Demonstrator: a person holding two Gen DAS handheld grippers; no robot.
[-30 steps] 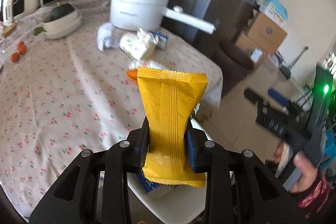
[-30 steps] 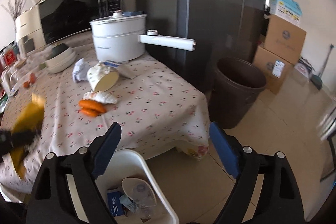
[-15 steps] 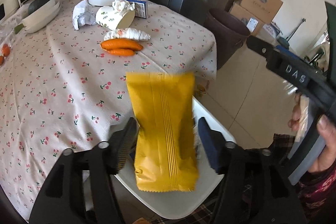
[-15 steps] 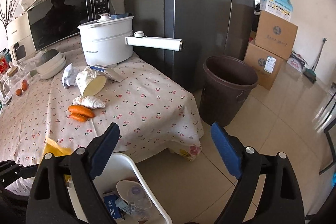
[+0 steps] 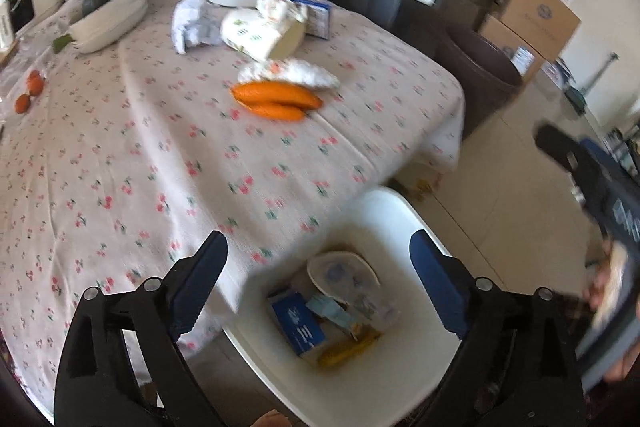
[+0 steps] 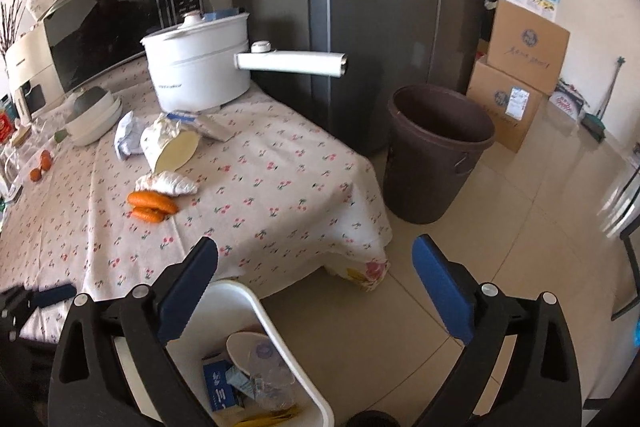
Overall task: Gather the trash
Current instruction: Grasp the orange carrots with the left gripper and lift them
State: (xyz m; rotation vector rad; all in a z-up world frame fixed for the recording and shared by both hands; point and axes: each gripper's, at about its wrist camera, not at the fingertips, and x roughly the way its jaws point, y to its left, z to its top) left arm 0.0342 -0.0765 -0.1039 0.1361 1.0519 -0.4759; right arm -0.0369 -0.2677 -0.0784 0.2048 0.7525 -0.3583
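My left gripper (image 5: 318, 263) is open and empty above the white bin (image 5: 416, 227) beside the table. The yellow wrapper (image 5: 348, 349) lies in the bin among a blue box (image 5: 298, 321) and a paper lid (image 5: 342, 273). My right gripper (image 6: 316, 277) is open and empty, over the floor next to the white bin (image 6: 256, 301). On the table lie a tipped paper cup (image 5: 262, 35), a crumpled tissue (image 5: 192, 21), a white wrapper (image 5: 296, 71) and a small carton (image 5: 314, 13).
Two carrots (image 5: 276, 101) lie mid-table on the cherry-print cloth (image 5: 120, 147). A white pot (image 6: 200, 65) with a long handle, a bowl stack (image 6: 94, 113) and a microwave (image 6: 108, 31) stand at the back. A brown bucket (image 6: 434, 151) and cardboard boxes (image 6: 516, 79) stand on the floor.
My left gripper opened and let go of the yellow wrapper, which fell into the white bin. The right gripper stayed open and shifted slightly.
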